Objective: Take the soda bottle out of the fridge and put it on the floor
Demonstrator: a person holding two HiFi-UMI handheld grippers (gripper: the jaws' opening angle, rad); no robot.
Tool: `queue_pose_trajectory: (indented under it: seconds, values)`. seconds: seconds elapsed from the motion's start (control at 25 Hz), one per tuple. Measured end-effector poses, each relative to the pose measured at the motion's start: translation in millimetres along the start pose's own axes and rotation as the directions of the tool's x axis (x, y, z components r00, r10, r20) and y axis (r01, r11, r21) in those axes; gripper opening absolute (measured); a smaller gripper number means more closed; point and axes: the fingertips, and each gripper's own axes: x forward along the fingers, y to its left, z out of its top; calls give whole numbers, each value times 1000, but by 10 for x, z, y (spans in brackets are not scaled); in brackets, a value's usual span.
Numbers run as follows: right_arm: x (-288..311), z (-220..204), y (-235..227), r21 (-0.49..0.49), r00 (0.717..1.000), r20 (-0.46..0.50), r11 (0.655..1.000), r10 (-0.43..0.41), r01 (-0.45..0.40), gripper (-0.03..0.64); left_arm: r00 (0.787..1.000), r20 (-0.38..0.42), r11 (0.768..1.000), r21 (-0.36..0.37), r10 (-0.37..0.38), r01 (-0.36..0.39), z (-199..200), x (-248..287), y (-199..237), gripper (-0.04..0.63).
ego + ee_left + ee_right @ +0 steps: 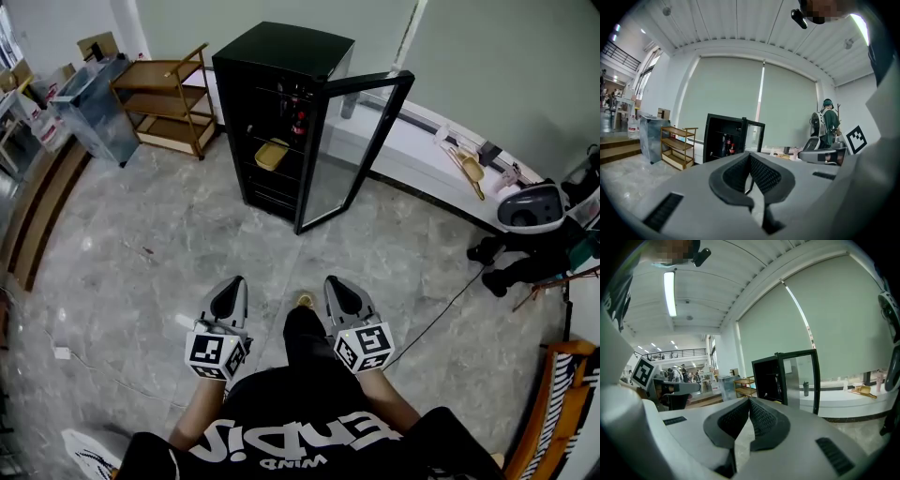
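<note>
black shirt [309,431] nearest, white print upside down, only "wind" half legible. left claw [232,286] and right claw [335,284] side by side over floor [169,244], each pressed together, nothing pinched. wide bare marble stretch ahead up to black fridge [272,56], glass door [356,150] swung open to right. soda bottle [298,122], red label too small to read, on upper shelf inside fridge. wooden rack [167,103] left of fridge, counter [412,150] behind door, cable [441,305] on floor at right.
</note>
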Motion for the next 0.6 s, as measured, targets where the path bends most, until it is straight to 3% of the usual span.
queue_pose_trajectory:
  seconds: [0.6]
  values:
    - [1399,675,-1213,-27,998,9,998,61,-61,23,998,29,999,1,49,-49,552,1796,391,6]
